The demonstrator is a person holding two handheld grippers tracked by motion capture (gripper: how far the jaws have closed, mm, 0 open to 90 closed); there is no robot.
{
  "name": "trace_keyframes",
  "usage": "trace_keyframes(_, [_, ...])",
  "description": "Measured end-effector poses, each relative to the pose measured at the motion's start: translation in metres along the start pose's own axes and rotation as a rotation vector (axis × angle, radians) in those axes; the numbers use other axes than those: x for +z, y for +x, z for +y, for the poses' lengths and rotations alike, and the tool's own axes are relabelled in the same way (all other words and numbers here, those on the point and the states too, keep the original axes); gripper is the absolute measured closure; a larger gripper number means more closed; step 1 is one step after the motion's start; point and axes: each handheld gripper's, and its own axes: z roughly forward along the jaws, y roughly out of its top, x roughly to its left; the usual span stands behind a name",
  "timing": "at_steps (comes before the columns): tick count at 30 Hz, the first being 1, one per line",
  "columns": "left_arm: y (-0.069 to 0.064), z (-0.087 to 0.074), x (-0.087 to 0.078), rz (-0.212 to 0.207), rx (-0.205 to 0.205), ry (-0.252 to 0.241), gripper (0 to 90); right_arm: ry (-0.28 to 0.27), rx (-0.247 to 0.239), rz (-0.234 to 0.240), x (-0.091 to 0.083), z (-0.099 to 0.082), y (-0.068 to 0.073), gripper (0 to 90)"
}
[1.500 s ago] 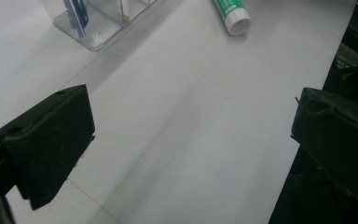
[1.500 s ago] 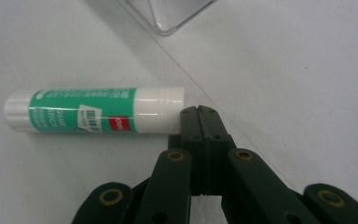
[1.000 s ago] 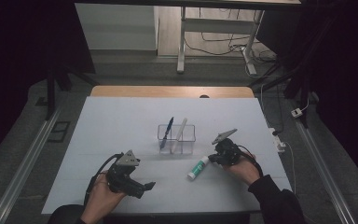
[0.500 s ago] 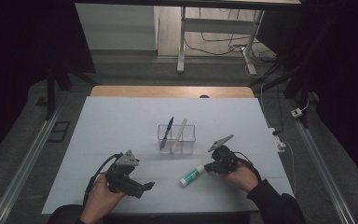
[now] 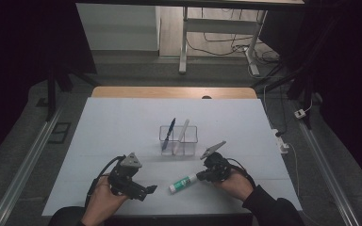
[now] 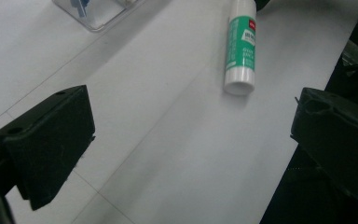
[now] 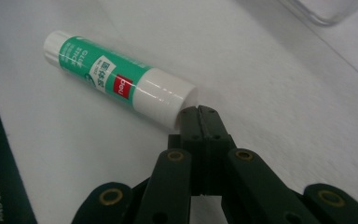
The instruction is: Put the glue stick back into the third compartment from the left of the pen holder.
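Note:
A green-and-white glue stick (image 5: 183,182) lies flat on the white table top (image 5: 122,127), near the front edge. My right gripper (image 5: 201,176) is shut, jaws pressed together, and its tips touch the stick's white cap end (image 7: 168,100) without holding it. The glue stick (image 7: 98,70) points away to the upper left in the right gripper view. My left gripper (image 5: 147,192) is open at the front left, jaws wide apart with bare table between them (image 6: 191,140). The glue stick (image 6: 241,51) lies ahead of it, untouched.
A clear two-compartment holder (image 5: 179,141) stands mid-table with a blue pen (image 5: 169,132) and a white pen (image 5: 183,134) leaning in it; its corner (image 6: 93,11) shows in the left gripper view. The table's front edge is close to both hands. A cable and plug (image 5: 283,141) lie at the right edge.
My right gripper has slid left and toward the front edge, and the glue stick has moved the same way ahead of its tips. The left gripper has stayed put.

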Motion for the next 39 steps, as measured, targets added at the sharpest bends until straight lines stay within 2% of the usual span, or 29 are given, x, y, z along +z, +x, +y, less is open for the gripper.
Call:
trace_keyframes(4, [0.0,0.001,0.001,-0.009,-0.007,0.008,0.0,0.003,-0.018,0.017,0.005,0.005,0.01,89.6])
trace_keyframes(7, [0.001,0.001,0.001,-0.017,-0.005,0.01,0.0,0.004,-0.039,0.011,0.007,0.007,0.014,89.6])
trace_keyframes(9, [0.0,0.002,0.002,-0.021,-0.002,0.012,0.0,-0.011,-0.043,0.004,0.006,0.007,0.014,89.5])
trace_keyframes(12, [-0.002,0.006,0.006,-0.028,0.01,0.021,0.0,-0.047,-0.04,-0.019,-0.002,0.007,0.013,84.3])
trace_keyframes(21, [-0.014,0.028,0.026,-0.063,0.066,0.065,0.0,-0.15,-0.056,-0.084,-0.033,-0.003,0.016,55.5])
trace_keyframes(31, [-0.022,0.053,0.062,-0.083,0.113,0.154,0.0,-0.212,-0.019,-0.124,-0.055,-0.024,0.021,14.1])
trace_keyframes(35, [-0.027,0.063,0.078,-0.078,0.135,0.182,0.0,-0.219,0.0,-0.158,-0.063,-0.035,0.022,2.1])
trace_keyframes(39, [-0.031,0.072,0.091,-0.07,0.183,0.218,1.0,-0.233,0.014,-0.185,-0.072,-0.045,0.023,1.0])
